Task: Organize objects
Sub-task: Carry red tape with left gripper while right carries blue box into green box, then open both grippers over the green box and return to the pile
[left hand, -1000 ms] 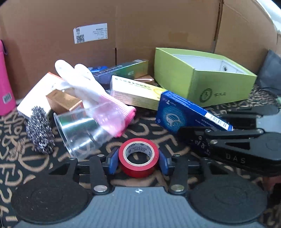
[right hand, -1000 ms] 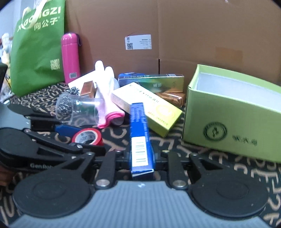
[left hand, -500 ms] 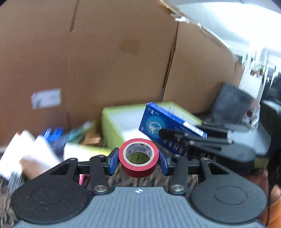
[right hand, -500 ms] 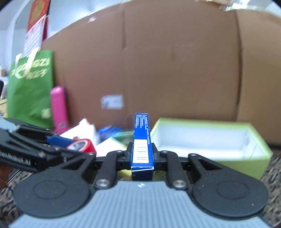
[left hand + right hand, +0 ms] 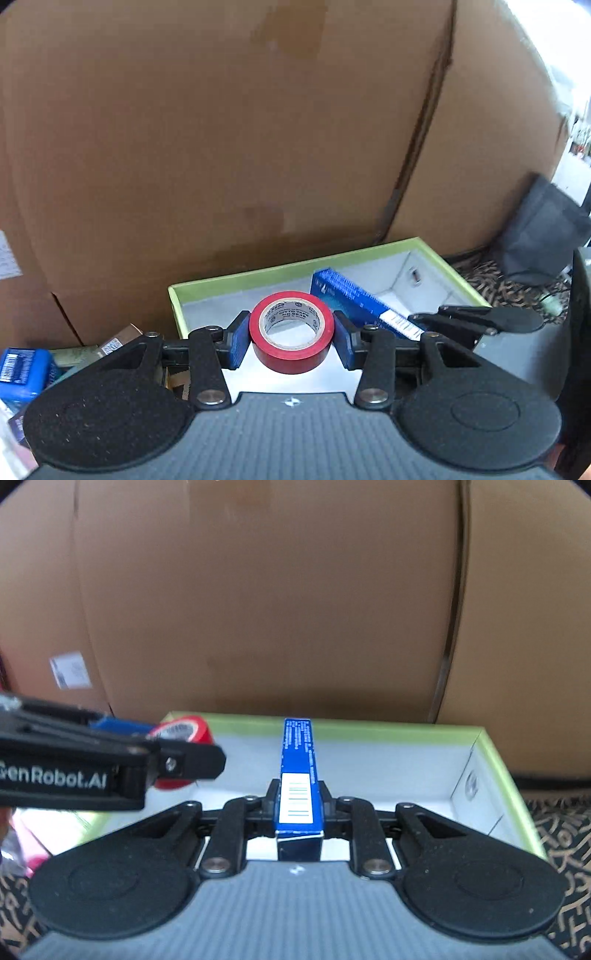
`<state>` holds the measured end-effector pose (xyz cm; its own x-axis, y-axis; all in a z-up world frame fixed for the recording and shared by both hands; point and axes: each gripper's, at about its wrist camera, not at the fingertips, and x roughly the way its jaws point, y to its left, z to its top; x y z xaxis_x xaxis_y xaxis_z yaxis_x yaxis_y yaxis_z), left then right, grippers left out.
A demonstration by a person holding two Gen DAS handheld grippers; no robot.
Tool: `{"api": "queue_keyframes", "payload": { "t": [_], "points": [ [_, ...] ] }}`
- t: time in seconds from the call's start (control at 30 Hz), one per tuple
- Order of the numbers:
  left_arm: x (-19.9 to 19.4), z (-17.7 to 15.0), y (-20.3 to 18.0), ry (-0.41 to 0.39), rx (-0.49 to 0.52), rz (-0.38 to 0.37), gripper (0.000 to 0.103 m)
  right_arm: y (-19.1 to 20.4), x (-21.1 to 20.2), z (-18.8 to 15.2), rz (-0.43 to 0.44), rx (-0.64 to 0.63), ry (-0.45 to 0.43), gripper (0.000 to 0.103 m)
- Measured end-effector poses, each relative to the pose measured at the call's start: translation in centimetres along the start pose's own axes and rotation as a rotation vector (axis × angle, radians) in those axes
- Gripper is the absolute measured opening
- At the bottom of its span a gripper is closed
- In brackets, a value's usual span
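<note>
My left gripper [image 5: 291, 334] is shut on a red tape roll [image 5: 291, 350] and holds it above the near left part of the open green box [image 5: 258, 278]. My right gripper [image 5: 298, 803] is shut on a long blue carton [image 5: 298, 760], held on edge over the middle of the green box [image 5: 495, 753]. The blue carton [image 5: 354, 299] and the right gripper's fingers [image 5: 480, 319] also show in the left wrist view, to the right of the tape. The left gripper with the tape roll [image 5: 181, 733] shows at the left of the right wrist view.
A tall cardboard wall [image 5: 221, 147] stands right behind the green box. Several small boxes [image 5: 22, 369] lie left of the green box. A dark bag [image 5: 543, 236] sits at the far right on the patterned cloth [image 5: 565, 849].
Both grippers have lifted their objects off the table and carried them over the open green box. The clutter pile has dropped out of view to the left.
</note>
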<state>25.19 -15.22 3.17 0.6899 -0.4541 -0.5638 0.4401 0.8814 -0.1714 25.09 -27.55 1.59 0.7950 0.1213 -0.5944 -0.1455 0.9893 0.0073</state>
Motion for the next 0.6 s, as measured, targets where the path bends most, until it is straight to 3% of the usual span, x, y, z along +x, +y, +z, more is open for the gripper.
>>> {"api": "queue_keyframes", "payload": {
  "t": [0.07, 0.1, 0.13, 0.17, 0.27, 0.3, 0.37, 0.43, 0.6],
  "points": [
    [0.9, -0.1, 0.2, 0.003, -0.021, -0.006, 0.052, 0.2, 1.5, -0.3, -0.002, -0.019, 0.036, 0.017],
    [1.0, -0.1, 0.9, -0.003, -0.046, -0.020, 0.059, 0.4, 2.1, -0.3, 0.000, -0.028, 0.055, 0.017],
    [1.1, -0.2, 1.3, 0.000, -0.074, -0.037, 0.082, 0.6, 2.7, -0.3, 0.007, -0.043, 0.079, 0.020],
    [1.0, -0.3, 1.7, 0.014, -0.098, -0.050, 0.089, 0.8, 2.8, -0.3, 0.014, -0.059, 0.096, 0.032],
    [-1.1, -0.4, 3.2, 0.001, -0.150, -0.084, 0.089, 1.4, 0.4, -0.3, -0.015, -0.107, 0.016, 0.066],
    [-2.3, -0.4, 3.5, -0.024, -0.159, -0.095, 0.089, 1.5, -0.8, -0.4, -0.041, -0.120, -0.024, 0.069],
    [-5.1, -1.1, 3.8, -0.069, -0.155, -0.090, 0.089, 1.8, -3.5, -0.6, -0.098, -0.125, -0.104, 0.087],
    [-7.9, -2.1, 3.8, -0.106, -0.138, -0.059, 0.090, 2.2, -5.8, -1.2, -0.116, -0.118, -0.175, 0.100],
    [-13.1, -5.8, 3.5, -0.161, -0.075, 0.037, 0.091, 4.5, -9.5, -3.8, -0.037, -0.103, -0.237, 0.103]
  ]
}}
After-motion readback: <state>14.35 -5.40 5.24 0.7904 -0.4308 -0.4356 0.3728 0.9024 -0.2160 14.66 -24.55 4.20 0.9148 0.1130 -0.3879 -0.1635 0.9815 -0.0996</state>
